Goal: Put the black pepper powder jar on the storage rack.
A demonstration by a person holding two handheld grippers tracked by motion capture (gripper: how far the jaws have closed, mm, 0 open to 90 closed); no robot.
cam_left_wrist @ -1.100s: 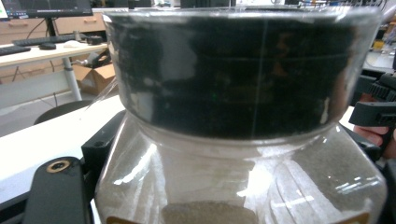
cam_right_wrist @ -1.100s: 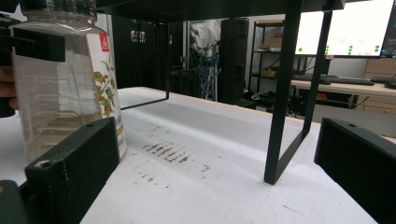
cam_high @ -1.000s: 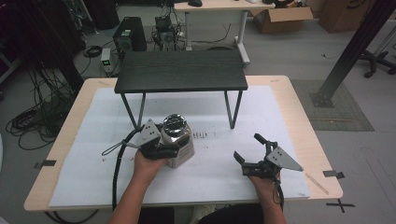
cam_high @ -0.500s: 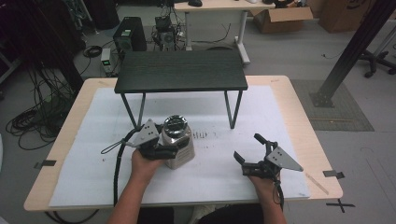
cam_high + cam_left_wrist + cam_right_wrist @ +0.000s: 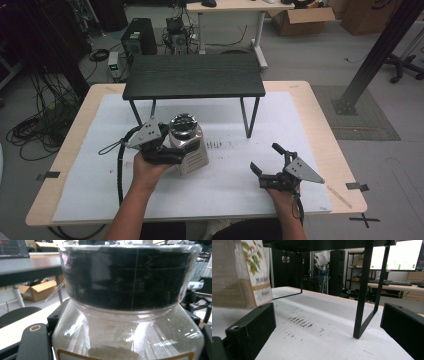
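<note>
Lifting jar [image 5: 189, 145] off table [image 5: 320, 145] (left gripper [image 5: 162, 152] jaws clamped).

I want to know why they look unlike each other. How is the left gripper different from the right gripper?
The left gripper is shut on a jar, while the right gripper is open and holds nothing. The left gripper sits near the black stand, in front of its left legs; the right gripper rests lower on the white mat, nearer the table's front edge. Both are black, carry a grey three-cornered plate, and are each held in one hand.
</note>
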